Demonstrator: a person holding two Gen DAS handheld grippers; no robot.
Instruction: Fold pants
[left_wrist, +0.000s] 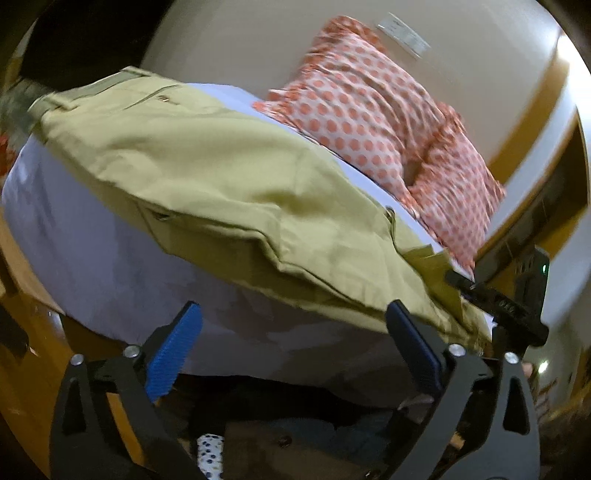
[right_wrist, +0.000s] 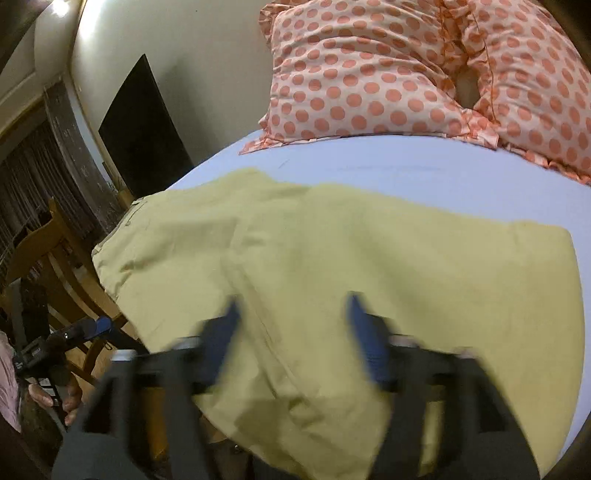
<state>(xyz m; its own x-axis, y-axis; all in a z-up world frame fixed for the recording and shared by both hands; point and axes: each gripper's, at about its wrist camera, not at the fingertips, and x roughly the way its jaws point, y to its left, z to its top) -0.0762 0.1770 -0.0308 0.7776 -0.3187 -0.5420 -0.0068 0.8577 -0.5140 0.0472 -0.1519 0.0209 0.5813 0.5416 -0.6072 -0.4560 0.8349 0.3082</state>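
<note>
On my left wrist camera the pants (left_wrist: 207, 177) lie stretched across the bed (left_wrist: 92, 266), a khaki-olive cotton, creased in soft ridges, with the waistband and a small button toward the far left end and a flapped pocket near the middle. The near hem runs along the mattress edge, just ahead of my left gripper (left_wrist: 291, 347). Its two blue ribbed fingers (left_wrist: 173, 350) stand wide apart with nothing between them, only pale lavender sheet showing in the gap. To the right, two polka-dot pillows (left_wrist: 373, 122), white with coral spots and ruffled edges, lean against the cream wall.

On my right wrist camera a wooden chair (right_wrist: 48, 251) stands beside the bed at far left, with a black panel (right_wrist: 144, 129) on the wall behind it. The pants (right_wrist: 332, 266) look paler and yellower here, spread flat over the bed (right_wrist: 406, 173), a long fold line running down the cloth. My right gripper (right_wrist: 293, 332) is blurred, but its blue fingers (right_wrist: 229, 332) are clearly spread apart over the fabric, gripping nothing. I cannot tell whether they touch the cloth. The polka-dot pillows (right_wrist: 369, 70) sit at the head of the bed, well apart from the pants.
</note>
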